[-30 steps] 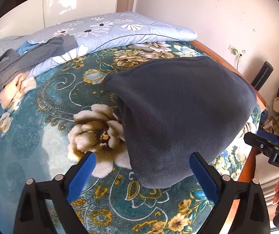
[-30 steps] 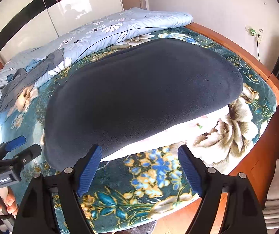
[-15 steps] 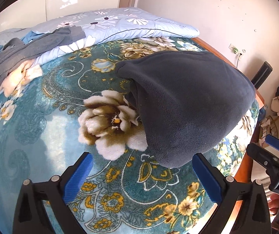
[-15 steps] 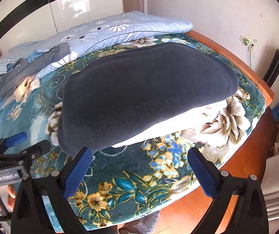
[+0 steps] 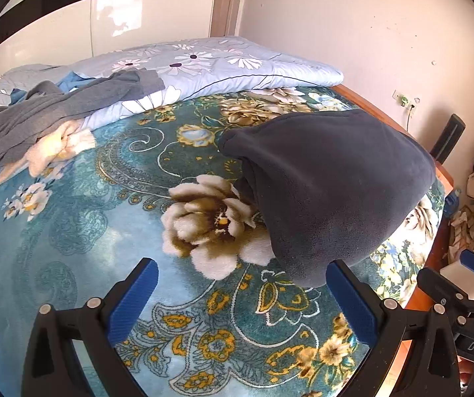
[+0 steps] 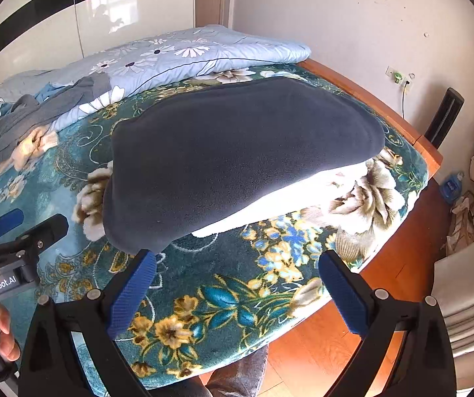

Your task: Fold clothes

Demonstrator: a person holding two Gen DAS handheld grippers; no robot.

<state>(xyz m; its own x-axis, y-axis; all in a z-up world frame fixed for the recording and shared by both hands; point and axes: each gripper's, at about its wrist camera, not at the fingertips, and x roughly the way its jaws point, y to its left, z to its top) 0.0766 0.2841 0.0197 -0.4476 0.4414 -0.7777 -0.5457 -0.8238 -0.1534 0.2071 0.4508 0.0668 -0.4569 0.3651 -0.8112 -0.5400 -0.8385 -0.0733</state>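
Floral teal blanket (image 6: pixel 243 284) covers bed beside cream wall (image 6: pixel 352 26).

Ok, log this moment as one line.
stage: fleece folded on bed | left claw: open, empty | right claw: open, empty | grey clothes: unfolded, far side
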